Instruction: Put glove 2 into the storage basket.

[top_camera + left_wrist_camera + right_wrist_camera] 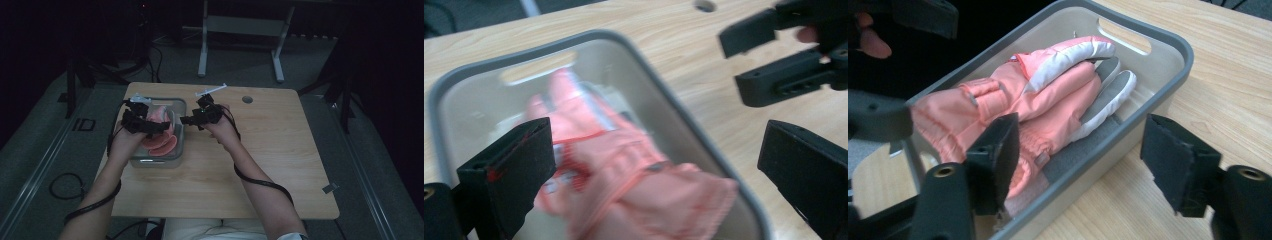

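Note:
A grey plastic bin (178,106) sits on the left half of the wooden table (260,165). In it lies a pair of pink gloves (161,142) with white and grey patches. My left gripper (161,127) hovers over the bin, open, its jaws wide apart above the gloves (624,165) and touching nothing. My right gripper (184,120) is at the bin's right side, pointing left, and is also open. In the right gripper view its jaws (1080,132) straddle the bin's near wall (1108,140), with the gloves (1048,85) lying flat inside. The right gripper (734,62) also appears at the upper right of the left gripper view.
A round cable hole (247,99) is in the table's far edge. The wood to the right of the bin is bare. A white desk frame (240,30) stands on the carpet behind, and cables (65,187) lie on the floor at the left.

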{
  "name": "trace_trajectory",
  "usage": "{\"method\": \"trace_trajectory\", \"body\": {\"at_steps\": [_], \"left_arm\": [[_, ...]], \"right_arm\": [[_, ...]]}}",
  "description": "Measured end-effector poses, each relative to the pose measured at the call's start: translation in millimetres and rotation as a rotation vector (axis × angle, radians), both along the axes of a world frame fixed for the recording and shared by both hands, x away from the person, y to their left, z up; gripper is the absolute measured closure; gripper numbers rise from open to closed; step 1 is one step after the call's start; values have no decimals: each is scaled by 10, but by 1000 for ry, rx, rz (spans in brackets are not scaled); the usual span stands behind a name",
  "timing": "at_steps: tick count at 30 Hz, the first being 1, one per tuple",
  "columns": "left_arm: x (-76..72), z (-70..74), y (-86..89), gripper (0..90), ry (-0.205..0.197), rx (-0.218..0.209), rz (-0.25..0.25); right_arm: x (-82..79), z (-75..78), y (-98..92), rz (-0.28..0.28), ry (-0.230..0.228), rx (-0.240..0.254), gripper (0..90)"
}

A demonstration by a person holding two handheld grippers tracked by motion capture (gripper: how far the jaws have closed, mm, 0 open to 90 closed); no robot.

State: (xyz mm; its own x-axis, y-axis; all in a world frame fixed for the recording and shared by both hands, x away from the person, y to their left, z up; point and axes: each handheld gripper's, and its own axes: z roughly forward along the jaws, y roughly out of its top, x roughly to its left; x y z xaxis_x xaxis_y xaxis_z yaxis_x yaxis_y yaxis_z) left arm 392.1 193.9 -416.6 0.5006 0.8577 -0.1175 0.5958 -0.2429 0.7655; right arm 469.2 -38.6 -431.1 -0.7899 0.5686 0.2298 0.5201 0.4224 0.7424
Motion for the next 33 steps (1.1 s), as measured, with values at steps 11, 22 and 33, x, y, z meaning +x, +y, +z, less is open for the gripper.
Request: {"method": "trace_trajectory", "body": {"at_steps": [11, 22, 33], "left_arm": [[-230, -37, -522, 16, -63, 27, -125], [-413, -115, -951, 16, -89, 34, -253], [-592, -283, -1303, 16, -88, 31, -368]], "right_arm": [[-153, 10, -314, 34, -32, 19, 213], [-253, -105, -555, 32, -71, -14, 195], [-401, -408, -800, 55, -71, -19, 167]]}}
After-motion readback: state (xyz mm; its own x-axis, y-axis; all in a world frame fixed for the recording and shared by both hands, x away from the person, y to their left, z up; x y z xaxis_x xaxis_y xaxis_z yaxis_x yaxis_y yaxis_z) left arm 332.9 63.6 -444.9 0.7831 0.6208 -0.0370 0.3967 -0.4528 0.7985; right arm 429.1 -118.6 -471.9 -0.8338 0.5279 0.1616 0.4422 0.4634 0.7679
